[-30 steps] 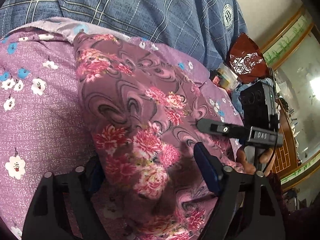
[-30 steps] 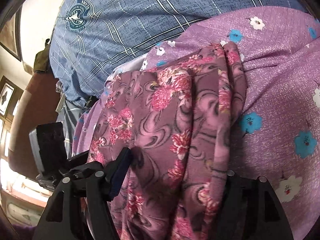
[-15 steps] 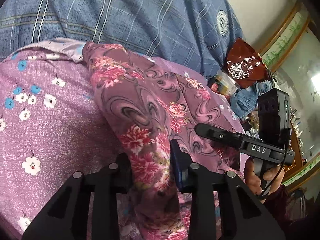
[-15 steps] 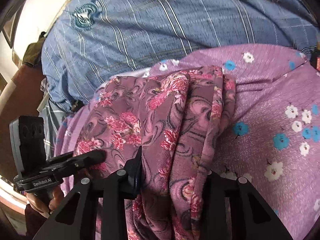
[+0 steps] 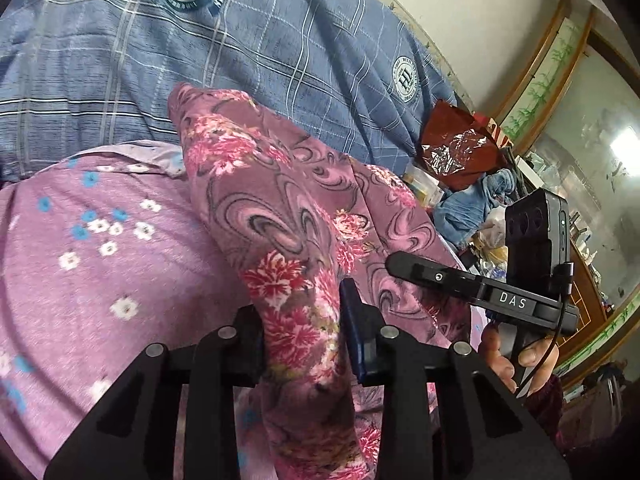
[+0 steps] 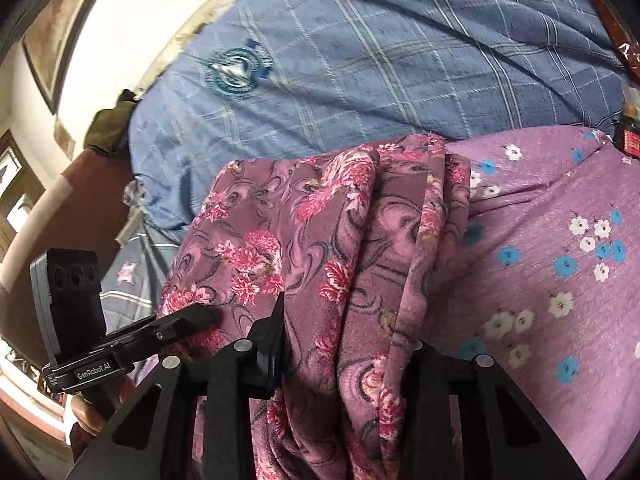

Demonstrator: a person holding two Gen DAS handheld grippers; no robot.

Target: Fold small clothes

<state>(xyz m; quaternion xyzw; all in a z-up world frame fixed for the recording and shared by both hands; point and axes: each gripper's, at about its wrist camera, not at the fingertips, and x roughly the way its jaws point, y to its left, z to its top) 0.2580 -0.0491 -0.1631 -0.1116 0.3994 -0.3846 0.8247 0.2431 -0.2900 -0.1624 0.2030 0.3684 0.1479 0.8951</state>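
- Left gripper (image 5: 304, 336) and right gripper (image 6: 348, 344): jaws clamped on the floral garment (image 5: 288, 216).
- Surface: purple flowered cloth (image 5: 100, 260) over blue plaid bedding (image 5: 260, 48).
- Cluttered shelf (image 5: 472, 200) near the wall.

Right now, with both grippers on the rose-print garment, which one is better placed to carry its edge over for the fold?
Neither clearly: left gripper and right gripper both clamp the garment. They likely move together.
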